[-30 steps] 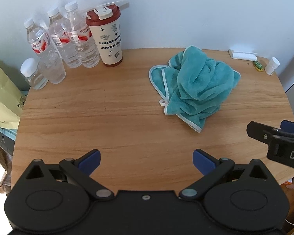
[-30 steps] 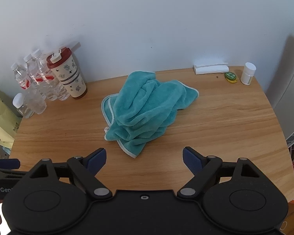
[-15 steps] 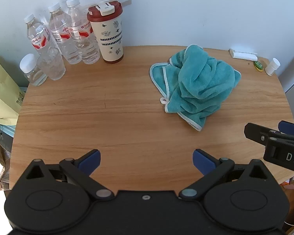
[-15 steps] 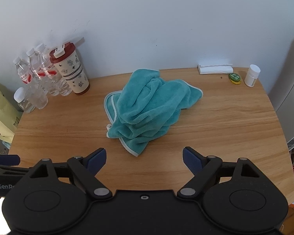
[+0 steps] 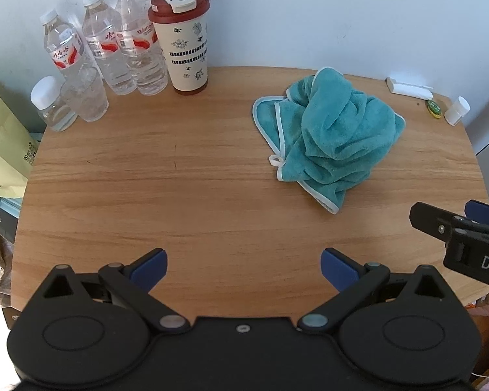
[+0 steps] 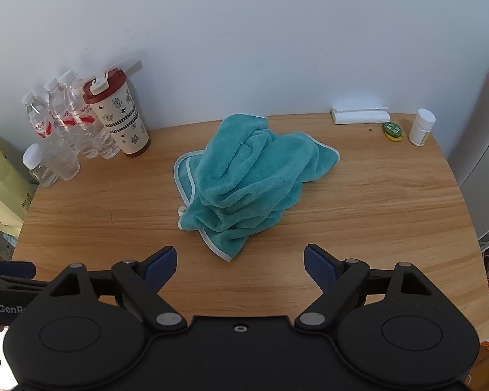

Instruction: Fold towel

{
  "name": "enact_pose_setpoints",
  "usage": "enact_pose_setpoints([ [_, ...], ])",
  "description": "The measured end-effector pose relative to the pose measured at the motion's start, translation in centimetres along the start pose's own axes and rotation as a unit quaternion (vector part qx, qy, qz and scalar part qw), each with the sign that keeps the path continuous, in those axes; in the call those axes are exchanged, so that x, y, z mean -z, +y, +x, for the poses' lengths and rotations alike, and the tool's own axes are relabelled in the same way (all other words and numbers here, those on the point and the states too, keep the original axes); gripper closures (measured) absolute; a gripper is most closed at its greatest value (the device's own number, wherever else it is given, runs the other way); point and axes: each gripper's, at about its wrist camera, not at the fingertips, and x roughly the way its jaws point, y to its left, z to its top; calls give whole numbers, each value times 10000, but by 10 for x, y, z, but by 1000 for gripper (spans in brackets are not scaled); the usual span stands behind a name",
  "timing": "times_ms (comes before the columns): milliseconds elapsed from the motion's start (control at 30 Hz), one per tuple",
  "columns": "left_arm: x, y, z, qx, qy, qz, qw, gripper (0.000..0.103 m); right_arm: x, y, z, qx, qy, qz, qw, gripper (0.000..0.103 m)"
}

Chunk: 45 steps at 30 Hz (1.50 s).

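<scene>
Two tongs, left and right, both spread apart, empty, drifted slightly nearer since earlier; towel at 12 o'clock stays crumpled, unfolded, on surface

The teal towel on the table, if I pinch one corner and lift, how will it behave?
The towel lies crumpled in soft folds, so it will probably hang limp and unfurl rather than hold shape. Its plush pile looks grippy, so slipping seems unlikely. The pale edging at the near corner looks like an easy place to pinch.
</scene>
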Motion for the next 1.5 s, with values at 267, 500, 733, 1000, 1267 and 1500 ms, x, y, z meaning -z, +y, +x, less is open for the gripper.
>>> enact_pose_setpoints([
  [267, -2, 2, 3, 71, 30, -18, 10000, 0, -2, 0, 3, -2, 69, 1, 10000, 14],
  [500, -4, 2, 4, 91, 17, 15, 10000, 0, -3, 1, 7, 43, 145, 0, 9999, 14],
  [733, -6, 11, 12, 215, 224, -126, 9994, 0, -2, 5, 9, 79, 142, -16, 9999, 14],
  [1000, -8, 24, 13, 264, 227, -153, 9993, 0, -2, 15, 9, 148, 103, -86, 9998, 14],
  [1267, -9, 40, 16, 320, 208, -169, 9991, 0, -5, 27, 10, 152, 79, -116, 9998, 14],
  [1500, -10, 62, 21, 438, 193, -266, 9985, 0, -5, 41, 14, 168, 121, -77, 9998, 14],
])
